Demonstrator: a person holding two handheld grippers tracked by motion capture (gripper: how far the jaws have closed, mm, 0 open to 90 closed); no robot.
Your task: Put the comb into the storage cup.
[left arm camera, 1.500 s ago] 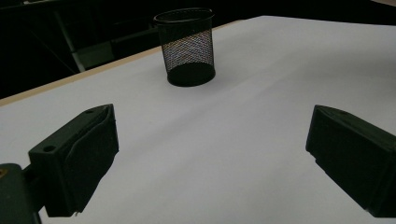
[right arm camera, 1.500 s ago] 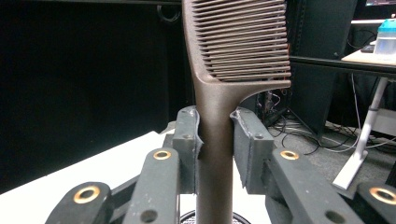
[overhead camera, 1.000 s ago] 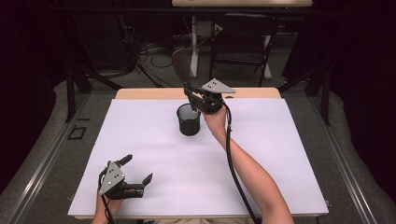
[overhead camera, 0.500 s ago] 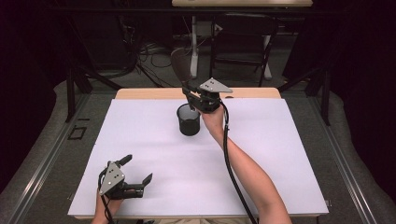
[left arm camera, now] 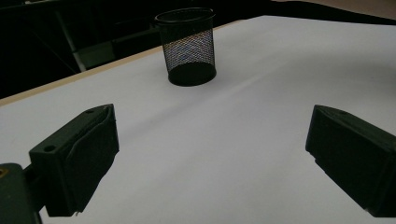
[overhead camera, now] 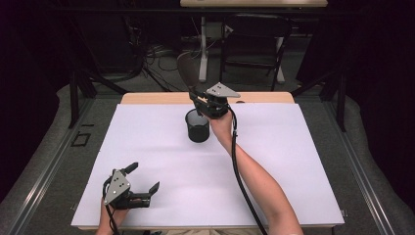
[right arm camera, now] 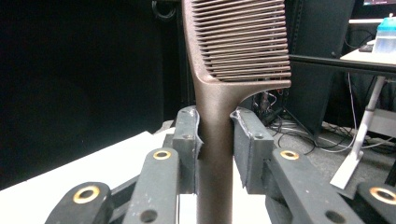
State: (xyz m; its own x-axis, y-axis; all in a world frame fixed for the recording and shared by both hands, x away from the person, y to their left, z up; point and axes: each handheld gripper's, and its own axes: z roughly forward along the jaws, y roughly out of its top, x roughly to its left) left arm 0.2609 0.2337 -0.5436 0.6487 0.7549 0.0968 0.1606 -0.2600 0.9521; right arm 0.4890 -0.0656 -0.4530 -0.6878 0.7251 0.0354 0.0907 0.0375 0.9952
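A wide white sheet (overhead camera: pixel 161 161), smooth and matte, covers nearly the whole table (overhead camera: pixel 147 98), whose pale wooden edge shows only along the far side. Toward the far middle of the sheet stands a black mesh cup (overhead camera: pixel 197 126), a round, slightly tapered holder of fine wire netting with a solid rim and base, upright and with bare sheet all round it (through its wall the left gripper view shows the white surface). Directly above and just behind the cup the right gripper (overhead camera: pixel 198 98) holds a brown comb (overhead camera: pixel 187 71) upright; its narrow handle is pinched between the two grey pads, and in the right gripper view the comb (right arm camera: pixel 233 51) widens above the jaws into a flat blade of many fine, close, parallel teeth, with a faintly grainy, metallic-looking plastic surface. The comb hangs clear of the cup, its handle end pointing down toward the opening. The left gripper (overhead camera: pixel 144 178) rests at the near left corner of the sheet, well apart from the cup, its blocky black jaws spread wide with nothing between them.
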